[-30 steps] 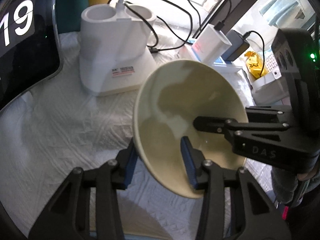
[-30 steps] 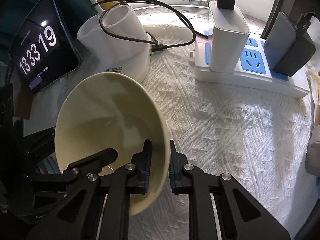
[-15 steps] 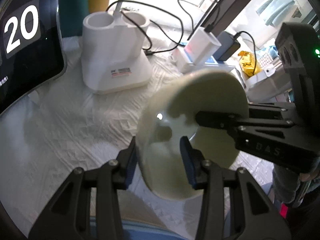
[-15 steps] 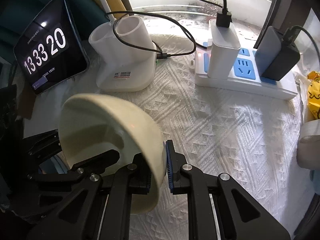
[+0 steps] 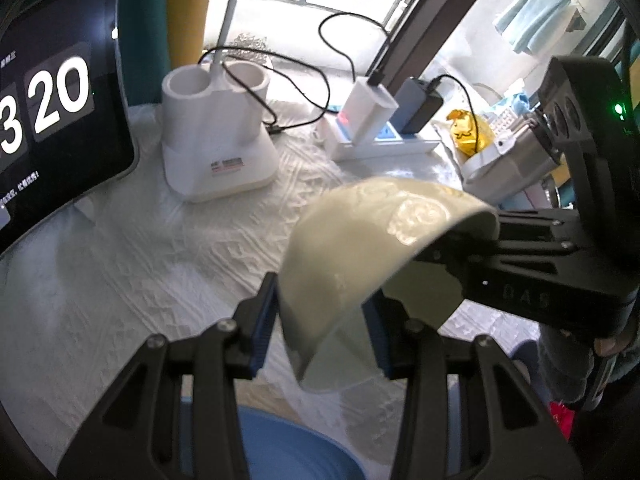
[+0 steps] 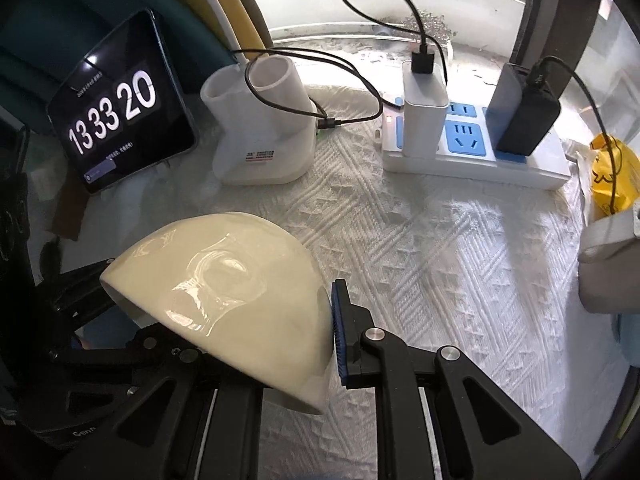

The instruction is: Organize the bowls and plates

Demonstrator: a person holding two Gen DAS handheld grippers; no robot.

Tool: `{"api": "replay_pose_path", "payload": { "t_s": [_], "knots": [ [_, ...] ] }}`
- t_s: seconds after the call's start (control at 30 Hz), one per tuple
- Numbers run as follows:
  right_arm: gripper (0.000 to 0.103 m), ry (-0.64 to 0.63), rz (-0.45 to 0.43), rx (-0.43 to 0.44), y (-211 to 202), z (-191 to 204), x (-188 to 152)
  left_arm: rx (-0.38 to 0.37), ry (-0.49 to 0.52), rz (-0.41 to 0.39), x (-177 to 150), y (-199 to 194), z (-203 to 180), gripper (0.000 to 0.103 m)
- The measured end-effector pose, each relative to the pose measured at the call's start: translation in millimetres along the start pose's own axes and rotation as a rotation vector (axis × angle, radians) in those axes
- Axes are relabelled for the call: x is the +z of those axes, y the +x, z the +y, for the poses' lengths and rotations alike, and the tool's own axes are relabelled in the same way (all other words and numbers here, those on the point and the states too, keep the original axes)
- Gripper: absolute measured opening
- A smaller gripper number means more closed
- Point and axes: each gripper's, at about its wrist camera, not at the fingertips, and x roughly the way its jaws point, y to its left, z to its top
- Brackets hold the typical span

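Observation:
A cream bowl (image 5: 360, 256) is held in the air, tipped mouth-down, its underside facing up; it also shows in the right wrist view (image 6: 224, 296). My right gripper (image 6: 320, 340) is shut on its rim, one blue pad outside the wall. My left gripper (image 5: 324, 320) has its jaws on either side of the bowl's near rim, with a gap at the pads. A blue plate or bowl rim (image 5: 292, 448) lies below the left gripper at the bottom edge.
A white textured cloth (image 6: 440, 264) covers the table. At the back stand a tablet clock (image 6: 116, 108), a white twin-cup holder (image 6: 260, 128) with cables, and a power strip (image 6: 472, 152) with chargers. A yellow bag (image 6: 612, 172) and a white object (image 6: 608, 268) are at the right.
The bowl has turned from mouth facing the cameras to mouth-down, underside up. Both grippers have drawn back and up from the table. The clock went from 19 to 20.

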Motion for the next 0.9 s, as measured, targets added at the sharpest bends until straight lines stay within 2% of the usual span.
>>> {"api": "replay_pose_path", "payload": {
  "t_s": [0.9],
  "knots": [
    [0.014, 0.007, -0.091, 0.006, -69, 12, -43, -0.004, 0.064, -0.070, -19, -59, -42, 0.042]
  ]
}}
